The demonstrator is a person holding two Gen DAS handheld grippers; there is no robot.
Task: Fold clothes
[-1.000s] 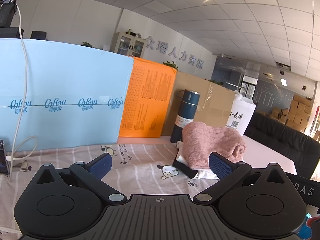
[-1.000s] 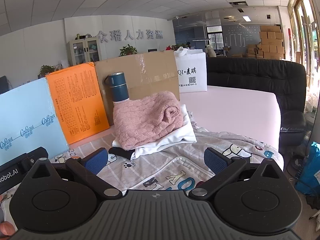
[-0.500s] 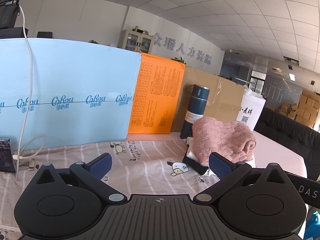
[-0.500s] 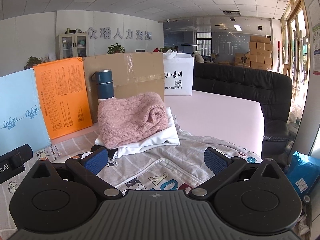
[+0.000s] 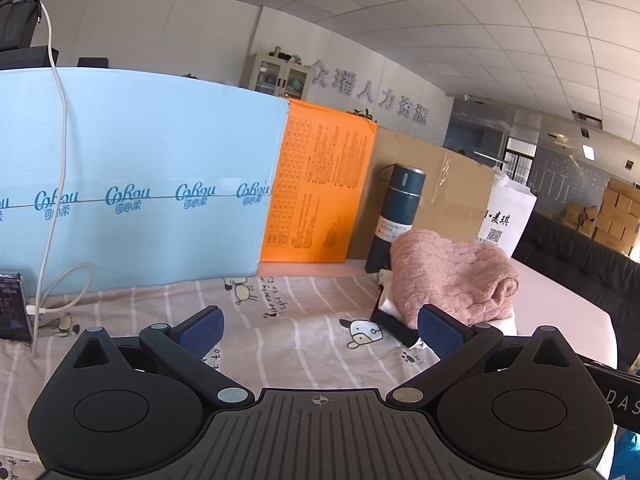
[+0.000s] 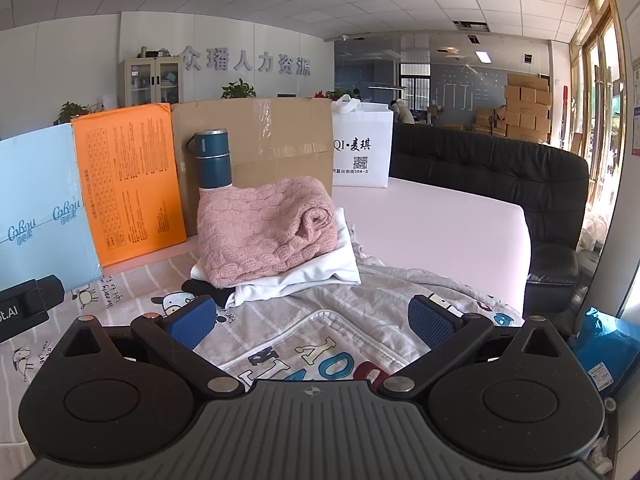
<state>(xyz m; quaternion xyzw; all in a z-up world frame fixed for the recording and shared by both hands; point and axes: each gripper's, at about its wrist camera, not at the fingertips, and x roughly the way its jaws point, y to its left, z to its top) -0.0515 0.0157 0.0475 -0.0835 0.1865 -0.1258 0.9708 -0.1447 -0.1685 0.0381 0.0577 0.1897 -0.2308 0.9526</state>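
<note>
Compared with a second ago, the stack of folded clothes is seen slightly farther right and closer in the left wrist view, while in the right wrist view it is shifted left and sits higher above the fingers; both tools are thus shown to have been moved. The left gripper [image 5: 320, 330] is held wide apart with nothing between its blue pads, above the striped cartoon sheet [image 5: 288, 320]. The right gripper [image 6: 312, 322] is likewise spread and empty, held over a grey printed garment [image 6: 320, 344] that lies unfolded on the sheet, just in front of the stack. The stack is made up of a pink knitted sweater [image 6: 264, 228] on top of a white garment [image 6: 320, 272] and a dark item [image 6: 208, 290], with a teal flask [image 6: 214, 160] standing behind it. Only the left view shows a phone [image 5: 12, 306] and a white cable [image 5: 52, 184] beside the light blue box [image 5: 140, 160]. Only the right view shows the grey garment, a black sofa [image 6: 500, 184] and a blue bag [image 6: 604, 348].
</note>
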